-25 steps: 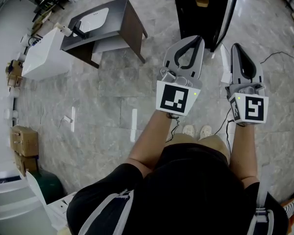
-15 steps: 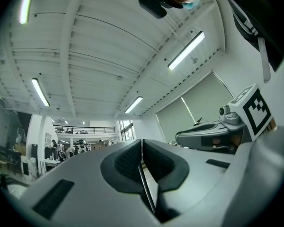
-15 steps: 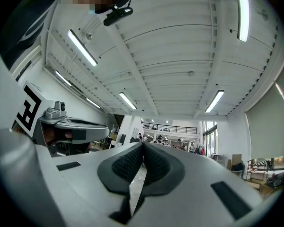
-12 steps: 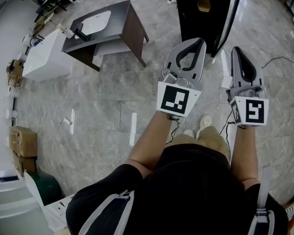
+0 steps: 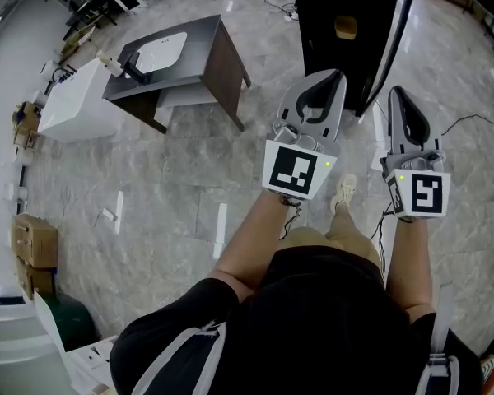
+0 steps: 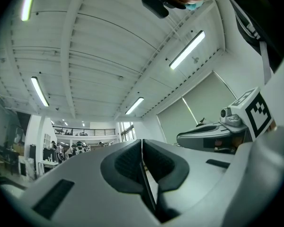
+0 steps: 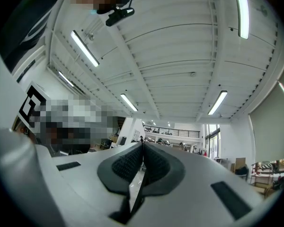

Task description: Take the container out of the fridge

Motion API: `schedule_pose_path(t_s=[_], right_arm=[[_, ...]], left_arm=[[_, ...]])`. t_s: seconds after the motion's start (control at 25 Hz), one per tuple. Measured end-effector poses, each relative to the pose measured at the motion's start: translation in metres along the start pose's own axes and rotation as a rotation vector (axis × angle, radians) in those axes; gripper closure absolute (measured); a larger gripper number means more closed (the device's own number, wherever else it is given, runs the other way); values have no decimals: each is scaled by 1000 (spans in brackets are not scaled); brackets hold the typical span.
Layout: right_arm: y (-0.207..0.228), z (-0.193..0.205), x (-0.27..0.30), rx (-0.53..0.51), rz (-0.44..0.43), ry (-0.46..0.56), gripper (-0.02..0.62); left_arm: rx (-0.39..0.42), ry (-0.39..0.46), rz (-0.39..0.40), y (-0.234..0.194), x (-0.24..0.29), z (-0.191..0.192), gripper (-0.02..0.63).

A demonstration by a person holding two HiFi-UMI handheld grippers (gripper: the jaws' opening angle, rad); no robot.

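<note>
A black fridge (image 5: 323, 31) stands open on the floor ahead, its pale-edged door (image 5: 394, 25) swung out to the right. Inside it, a small yellowish container (image 5: 346, 28) sits on a shelf. My left gripper (image 5: 339, 74) is shut and empty, its tip in front of the fridge's lower part and well short of the container. My right gripper (image 5: 395, 91) is also shut and empty, just right of the door edge. Both gripper views point up at the ceiling; the left gripper (image 6: 141, 141) and right gripper (image 7: 143, 144) show pads pressed together.
A dark table (image 5: 206, 52) with a white basin stands left of the fridge, with a white cabinet (image 5: 72, 99) beside it. Cardboard boxes (image 5: 33, 243) sit at the far left. A cable (image 5: 469, 122) trails on the floor at right. The person's shoe (image 5: 343, 192) is below the grippers.
The person has stepped toward the fridge, which now sits lower and larger in the head view. Both grippers stayed shut and moved slightly forward with the body.
</note>
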State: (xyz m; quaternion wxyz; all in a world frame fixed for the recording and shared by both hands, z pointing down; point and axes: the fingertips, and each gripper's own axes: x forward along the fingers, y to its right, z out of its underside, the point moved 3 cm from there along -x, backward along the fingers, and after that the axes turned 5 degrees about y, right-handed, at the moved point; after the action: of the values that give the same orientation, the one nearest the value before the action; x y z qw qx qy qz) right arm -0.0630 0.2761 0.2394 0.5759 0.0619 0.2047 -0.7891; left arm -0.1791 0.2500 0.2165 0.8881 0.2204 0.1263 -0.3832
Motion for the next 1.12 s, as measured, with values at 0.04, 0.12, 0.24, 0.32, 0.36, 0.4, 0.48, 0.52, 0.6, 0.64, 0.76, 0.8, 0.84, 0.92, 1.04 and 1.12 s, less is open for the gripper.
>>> schedule_pose_path(t_s=[0.04, 0.12, 0.24, 0.32, 0.36, 0.4, 0.48, 0.52, 0.6, 0.64, 0.76, 0.8, 0.84, 0.92, 1.04, 1.12], right_arm=[[7, 6, 8, 0, 0, 2, 560], [22, 18, 25, 1, -2, 4, 560], [48, 39, 56, 5, -9, -1, 560], [67, 52, 79, 4, -15, -2, 560], [77, 58, 91, 6, -17, -1, 560], [86, 63, 103, 12, -16, 1, 560], [107, 71, 129, 33, -12, 9, 560], [120, 78, 142, 33, -17, 8, 560], [147, 94, 166, 27, -27, 1, 560], [160, 102, 178, 30, -29, -1, 560], [194, 126, 215, 50, -40, -9, 560], [204, 135, 227, 55, -47, -12, 560], [213, 143, 239, 61, -56, -14, 560], [232, 159, 261, 78, -70, -16, 560], [256, 185, 289, 113, -86, -24, 560], [268, 203, 303, 130, -97, -34, 560]], left_arm=[[-9, 3, -5, -4, 9, 7, 578], [-7, 0, -13, -12, 30, 21, 578], [13, -17, -4, -22, 66, 44, 578], [28, -19, 10, -29, 94, 59, 578], [26, -15, 11, -33, 108, 65, 578], [14, -11, 8, -38, 121, 71, 578], [-14, -14, -5, -48, 149, 85, 578], [-18, -21, -10, -53, 165, 93, 578], [-28, -29, -19, -62, 198, 108, 578], [-34, -30, -22, -66, 214, 116, 578], [-23, -49, -29, -79, 261, 142, 578], [-14, -58, -32, -83, 276, 151, 578], [-8, -68, -33, -87, 290, 160, 578], [9, -92, -28, -92, 317, 178, 578], [38, -125, -11, -97, 355, 205, 578], [40, -134, -13, -100, 376, 219, 578]])
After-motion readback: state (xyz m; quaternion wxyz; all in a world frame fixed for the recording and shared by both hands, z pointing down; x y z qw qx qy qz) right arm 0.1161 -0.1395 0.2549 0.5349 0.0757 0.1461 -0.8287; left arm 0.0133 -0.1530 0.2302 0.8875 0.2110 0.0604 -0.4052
